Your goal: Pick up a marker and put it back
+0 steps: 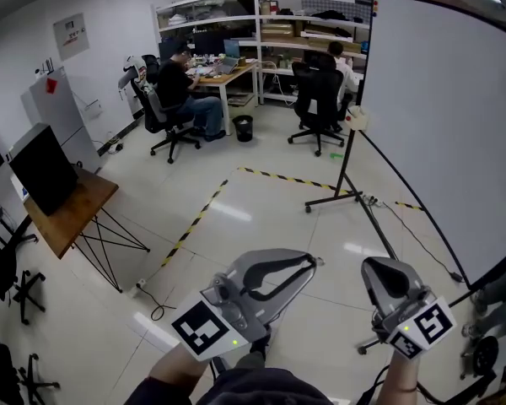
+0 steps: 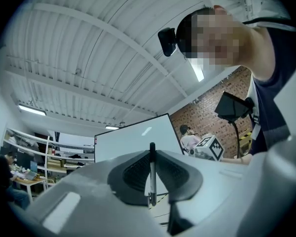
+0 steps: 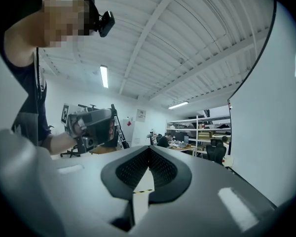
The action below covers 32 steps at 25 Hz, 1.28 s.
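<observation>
The left tool (image 1: pixel 313 262) is shut on the marker (image 2: pixel 152 174). In the left gripper view the marker is seen as a thin dark stick pinched in the seam between the two ribbed pads, with its upper end rising just past the pad tips. The right tool (image 3: pixel 149 149) is closed, its pads pressed together with nothing between them.

Both tools are held up in front of the person, above the floor (image 1: pixel 236 218), with the whiteboard (image 1: pixel 438 125) on its stand to the right. No tray or ledge for the marker can be made out, so the spot for putting it back cannot be told.

The marker is judged to be light, stiff and smooth-barrelled. Little squeeze should be needed, but so slim a barrel is likely to pivot or slide between the pads if it is knocked. A hold near the middle of the barrel, set square across the ribbed faces, is judged the surest. The cap end is best left alone, since a cap may pull free.
</observation>
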### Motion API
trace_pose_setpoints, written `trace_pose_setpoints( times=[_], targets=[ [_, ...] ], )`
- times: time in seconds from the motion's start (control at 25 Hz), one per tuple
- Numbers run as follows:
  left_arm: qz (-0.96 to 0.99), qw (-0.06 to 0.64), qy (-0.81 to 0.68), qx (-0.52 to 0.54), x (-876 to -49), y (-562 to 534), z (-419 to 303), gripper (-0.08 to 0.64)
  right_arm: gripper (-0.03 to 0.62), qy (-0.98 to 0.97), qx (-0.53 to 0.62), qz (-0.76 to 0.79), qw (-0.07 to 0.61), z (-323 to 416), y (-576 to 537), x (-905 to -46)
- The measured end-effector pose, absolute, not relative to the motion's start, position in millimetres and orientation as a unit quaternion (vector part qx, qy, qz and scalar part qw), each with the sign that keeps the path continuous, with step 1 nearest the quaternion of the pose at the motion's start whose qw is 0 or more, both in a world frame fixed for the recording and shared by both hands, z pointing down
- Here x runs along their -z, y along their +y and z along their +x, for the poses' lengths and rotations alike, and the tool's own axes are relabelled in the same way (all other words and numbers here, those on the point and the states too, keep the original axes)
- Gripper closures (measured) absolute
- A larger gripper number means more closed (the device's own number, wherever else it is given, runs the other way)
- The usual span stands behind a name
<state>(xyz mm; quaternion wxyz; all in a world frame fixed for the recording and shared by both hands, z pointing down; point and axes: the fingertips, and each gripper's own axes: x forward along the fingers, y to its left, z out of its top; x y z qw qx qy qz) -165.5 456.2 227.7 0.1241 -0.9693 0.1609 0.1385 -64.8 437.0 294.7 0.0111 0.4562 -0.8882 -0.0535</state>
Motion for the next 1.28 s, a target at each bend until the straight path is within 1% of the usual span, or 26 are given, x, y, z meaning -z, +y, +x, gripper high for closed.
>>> trace_pose_setpoints(
  times=[0.2,0.4,0.72,1.0,1.28],
  targets=[
    [-0.969,0.117,0.166,-0.139,-238.6,431.5,-166.4,0.520,0.592,-0.889,0.035,0.455,0.026,-65.0,419.6,-318.6],
    [-0.971,0.095,0.173,-0.138,-257.0,392.5,-166.4,0.518,0.592,-0.885,0.029,0.462,0.044,-58.3,387.3,-333.1],
    [-0.973,0.057,0.177,-0.136,-279.5,279.6,-165.9,0.518,0.591,-0.884,0.005,0.462,0.072,-58.5,288.6,-358.5],
    [-0.975,0.052,0.152,-0.151,-268.0,176.0,-168.9,0.518,0.592,-0.874,0.023,0.478,0.079,-62.3,189.7,-341.4],
    [-0.976,0.069,0.125,-0.167,-248.4,119.5,-162.5,0.518,0.592,-0.863,0.052,0.496,0.079,-56.1,132.5,-314.2]
  ],
)
